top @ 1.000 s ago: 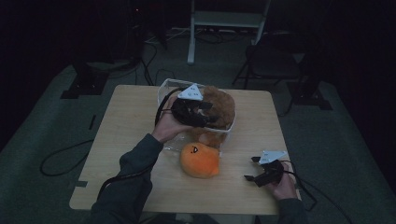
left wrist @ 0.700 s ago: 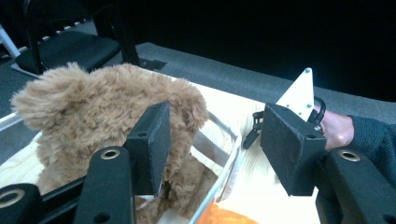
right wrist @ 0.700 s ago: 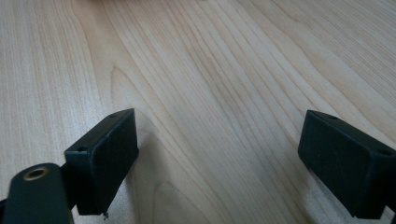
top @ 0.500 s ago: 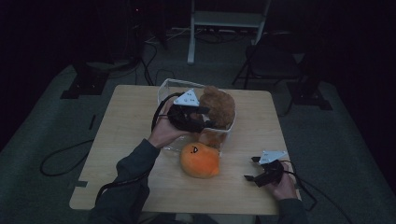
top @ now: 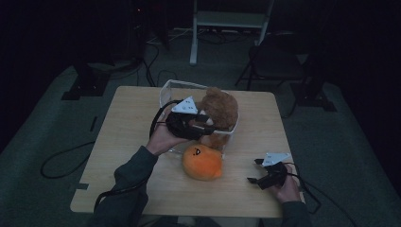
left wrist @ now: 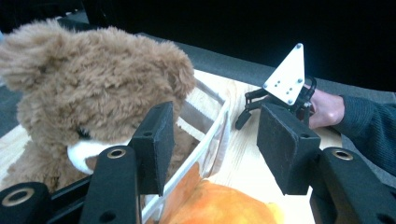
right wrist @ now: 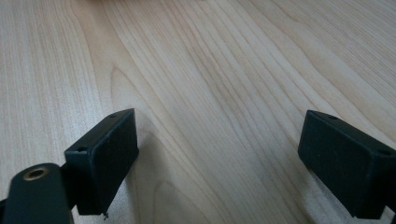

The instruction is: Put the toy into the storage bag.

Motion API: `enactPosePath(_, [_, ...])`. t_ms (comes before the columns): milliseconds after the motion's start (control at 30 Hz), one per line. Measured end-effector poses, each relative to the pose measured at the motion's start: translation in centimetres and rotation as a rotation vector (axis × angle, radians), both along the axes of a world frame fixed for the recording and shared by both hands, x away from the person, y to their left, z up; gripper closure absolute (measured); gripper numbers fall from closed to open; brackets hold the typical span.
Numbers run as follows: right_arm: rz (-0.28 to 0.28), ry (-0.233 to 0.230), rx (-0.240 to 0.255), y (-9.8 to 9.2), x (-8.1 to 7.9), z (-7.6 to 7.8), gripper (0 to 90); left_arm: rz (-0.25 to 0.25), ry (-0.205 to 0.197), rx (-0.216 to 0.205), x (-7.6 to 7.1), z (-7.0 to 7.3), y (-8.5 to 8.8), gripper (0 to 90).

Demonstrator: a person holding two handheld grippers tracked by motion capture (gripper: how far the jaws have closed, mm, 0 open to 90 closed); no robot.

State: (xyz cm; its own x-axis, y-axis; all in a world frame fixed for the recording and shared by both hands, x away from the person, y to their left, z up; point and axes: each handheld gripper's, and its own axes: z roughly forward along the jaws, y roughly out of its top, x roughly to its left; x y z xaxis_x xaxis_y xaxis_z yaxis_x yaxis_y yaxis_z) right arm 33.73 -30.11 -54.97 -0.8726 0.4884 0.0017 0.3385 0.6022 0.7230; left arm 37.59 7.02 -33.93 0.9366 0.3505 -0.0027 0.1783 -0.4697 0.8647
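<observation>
**Spotter:** Over the clear bin [top: 166, 92] at the middle of the worktop [top: 123, 123], your left tongs [left wrist: 212, 140] hang spread, and they have just been closing a little. One pad sits in front of the brown teddy bear [left wrist: 93, 79]; the bin's thin rim runs up between the two pads, which press on nothing.

**Second:** So where is the bear?

**Spotter:** Upright inside the bin, head above the rim, face toward your tongs. I'd judge you've come in low and level because the head is the one part standing free of the wall.

**Second:** What's in the way?

**Spotter:** That rim, mostly: close as you are and you may pinch plastic rather than plush. The orange stuffed toy [top: 202, 162] lies just outside the bin's near wall, below your tongs.

**Second:** And the other hand?

**Spotter:** Your right tongs [right wrist: 219, 158] rest spread wide over bare wood, near the worktop's right front corner, well apart from the bin.
</observation>
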Motion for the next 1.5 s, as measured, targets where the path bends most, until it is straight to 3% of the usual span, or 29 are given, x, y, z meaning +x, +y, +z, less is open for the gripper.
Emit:
enactPosePath(967, [-0.001, 0.000, 0.000, 0.0, 0.0, 0.0, 11.5, -0.003, 0.052, -0.023, -1.0, -2.3, 2.4, 48.2])
enactPosePath(1500, [-0.002, 0.001, 0.000, 0.0, 0.0, 0.0, 11.5, 0.029, 0.070, 0.013, -1.2, -4.5, 3.3, 46.8])
